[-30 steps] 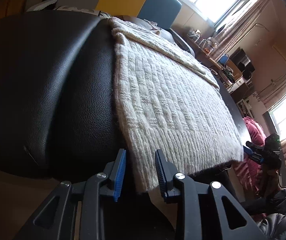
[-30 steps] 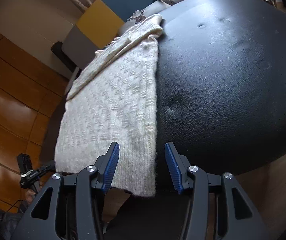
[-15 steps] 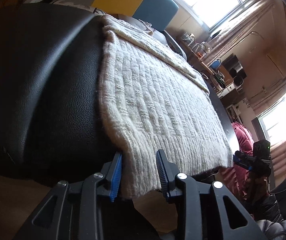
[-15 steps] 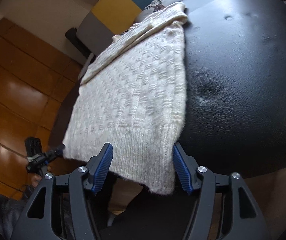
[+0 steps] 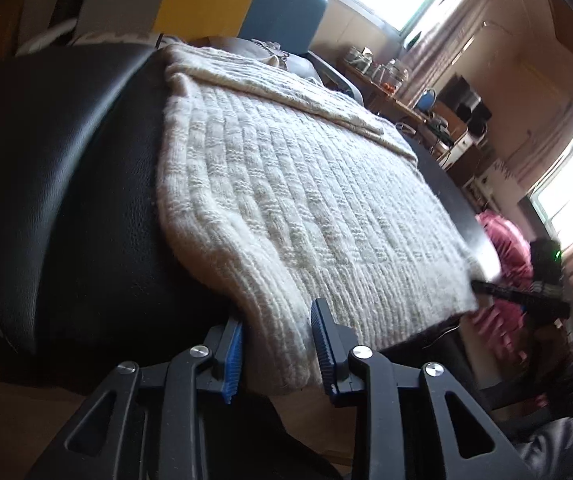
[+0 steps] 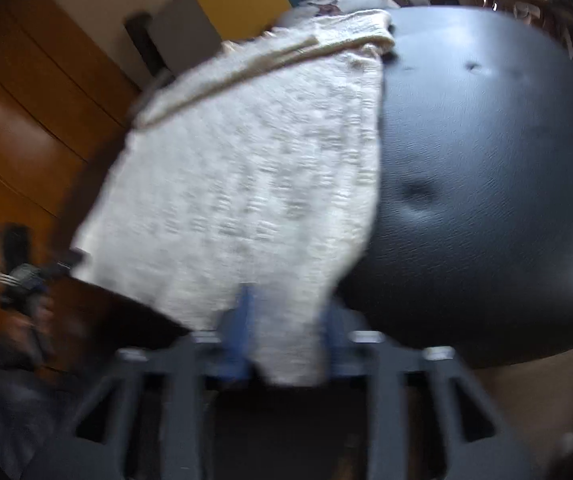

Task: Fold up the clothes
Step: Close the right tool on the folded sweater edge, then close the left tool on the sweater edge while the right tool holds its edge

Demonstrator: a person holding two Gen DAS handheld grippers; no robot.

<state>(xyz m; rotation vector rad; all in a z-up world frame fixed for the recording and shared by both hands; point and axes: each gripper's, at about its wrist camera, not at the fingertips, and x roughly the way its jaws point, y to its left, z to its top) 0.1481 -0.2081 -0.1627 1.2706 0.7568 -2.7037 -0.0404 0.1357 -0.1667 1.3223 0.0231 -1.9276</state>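
A cream knitted sweater point(image 5: 306, 200) lies flat on a black leather cushion point(image 5: 66, 180), its ribbed hem hanging over the near edge. My left gripper point(image 5: 278, 352) is at the hem's left corner. The fabric fills the gap between its blue pads, and the jaws are closing slightly. In the blurred right wrist view, the sweater point(image 6: 246, 180) runs down to my right gripper point(image 6: 288, 328). Its jaws are closing and have narrowed onto the hem's right corner. Each gripper shows small in the other's view: the right gripper point(image 5: 526, 296) and the left gripper point(image 6: 26, 276).
The black cushion point(image 6: 486, 200) bulges wide beside the sweater. Behind it stand a yellow panel point(image 5: 206, 0) and a blue chair back point(image 5: 282, 12). A shelf with jars point(image 5: 386, 72) and a pink cloth point(image 5: 506, 248) are at the right. Wooden floor point(image 6: 14, 140) lies at the left.
Both grippers have slid forward onto the hem, so each corner now sits between the pads. The right jaws have narrowed sharply around the fabric. The left corner has bunched up a little.
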